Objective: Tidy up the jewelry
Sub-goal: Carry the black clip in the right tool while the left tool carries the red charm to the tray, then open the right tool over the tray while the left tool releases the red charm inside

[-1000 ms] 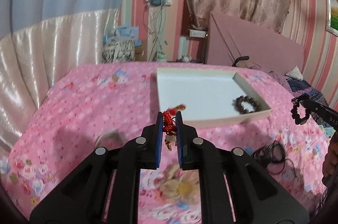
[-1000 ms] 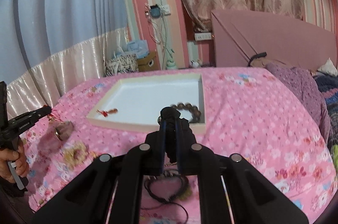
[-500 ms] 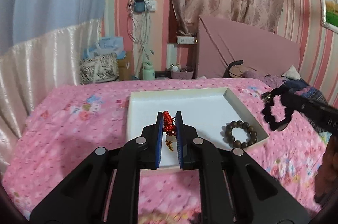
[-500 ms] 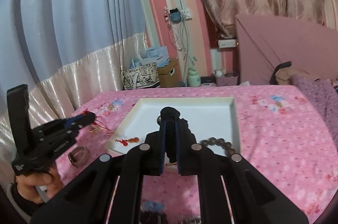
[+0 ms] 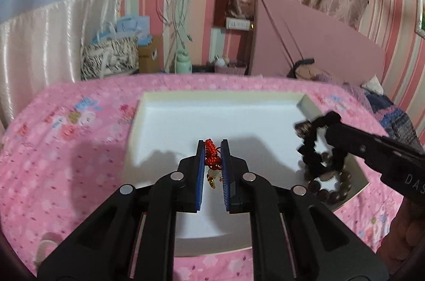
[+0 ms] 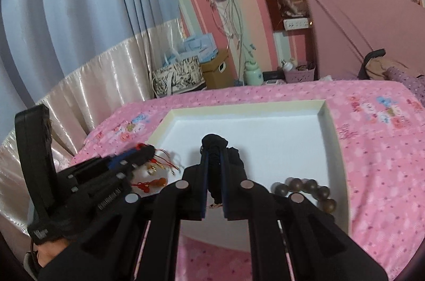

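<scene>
L jaws [image 5: 212,148] clamp red charm [image 5: 211,154]; R jaws [image 6: 214,157] clamp black bracelet [image 6: 215,148], both over tray [image 5: 212,98].

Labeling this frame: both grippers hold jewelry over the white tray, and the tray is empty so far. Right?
Not empty. The right wrist view shows a brown bead bracelet and a small red charm already lying in the white tray. The rest holds: left gripper grips a red tassel charm, right gripper a black bracelet.

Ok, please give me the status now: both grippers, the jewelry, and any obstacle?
Left gripper shut on red knotted charm, over white tray. Right gripper shut on black bracelet, also over tray. Brown bead bracelet already inside. Nothing blocking.
</scene>
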Demonstrator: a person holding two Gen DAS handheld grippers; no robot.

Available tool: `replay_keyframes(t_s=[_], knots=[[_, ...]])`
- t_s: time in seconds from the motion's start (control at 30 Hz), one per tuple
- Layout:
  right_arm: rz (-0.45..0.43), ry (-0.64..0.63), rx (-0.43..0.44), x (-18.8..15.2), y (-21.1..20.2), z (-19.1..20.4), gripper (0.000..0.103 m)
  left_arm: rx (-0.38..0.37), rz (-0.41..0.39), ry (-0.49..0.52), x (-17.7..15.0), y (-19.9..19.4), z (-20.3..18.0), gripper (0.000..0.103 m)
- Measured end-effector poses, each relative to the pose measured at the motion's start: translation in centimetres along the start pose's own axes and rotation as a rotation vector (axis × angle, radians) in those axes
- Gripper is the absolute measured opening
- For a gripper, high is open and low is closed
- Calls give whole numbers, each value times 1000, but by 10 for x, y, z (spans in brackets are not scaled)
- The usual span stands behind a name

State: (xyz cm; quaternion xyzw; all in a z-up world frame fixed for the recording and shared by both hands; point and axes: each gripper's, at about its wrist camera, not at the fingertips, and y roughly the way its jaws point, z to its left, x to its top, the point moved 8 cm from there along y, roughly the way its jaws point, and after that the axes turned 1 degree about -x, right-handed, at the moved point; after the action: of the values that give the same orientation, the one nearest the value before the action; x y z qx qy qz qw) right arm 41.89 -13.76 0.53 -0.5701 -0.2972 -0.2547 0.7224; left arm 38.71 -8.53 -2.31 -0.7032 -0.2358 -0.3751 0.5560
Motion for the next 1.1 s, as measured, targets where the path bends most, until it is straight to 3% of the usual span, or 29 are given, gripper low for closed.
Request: replay_keyframes(t_s=[0.33,0.73,0.83,0.9,1.0,1.1], knots=[[96,-9,-27,-26,37,-6,8,5,128,7,-28,43,-2,10],[159,-3,-116,-41,51,-23,10,16,157,10,-35,52,-2,11],[157,0,-134,-42,50,-26,11,18,172,-1,-36,56,-1,18],[160,3,-141,-42,50,-28,11,22,166,-5,-36,56,-1,31],[157,3,-150,-41,50,-29,11,25,148,-10,-33,53,-1,39],[135,3,-150,-39,45,-28,32,16,130,-16,-30,48,-1,40]])
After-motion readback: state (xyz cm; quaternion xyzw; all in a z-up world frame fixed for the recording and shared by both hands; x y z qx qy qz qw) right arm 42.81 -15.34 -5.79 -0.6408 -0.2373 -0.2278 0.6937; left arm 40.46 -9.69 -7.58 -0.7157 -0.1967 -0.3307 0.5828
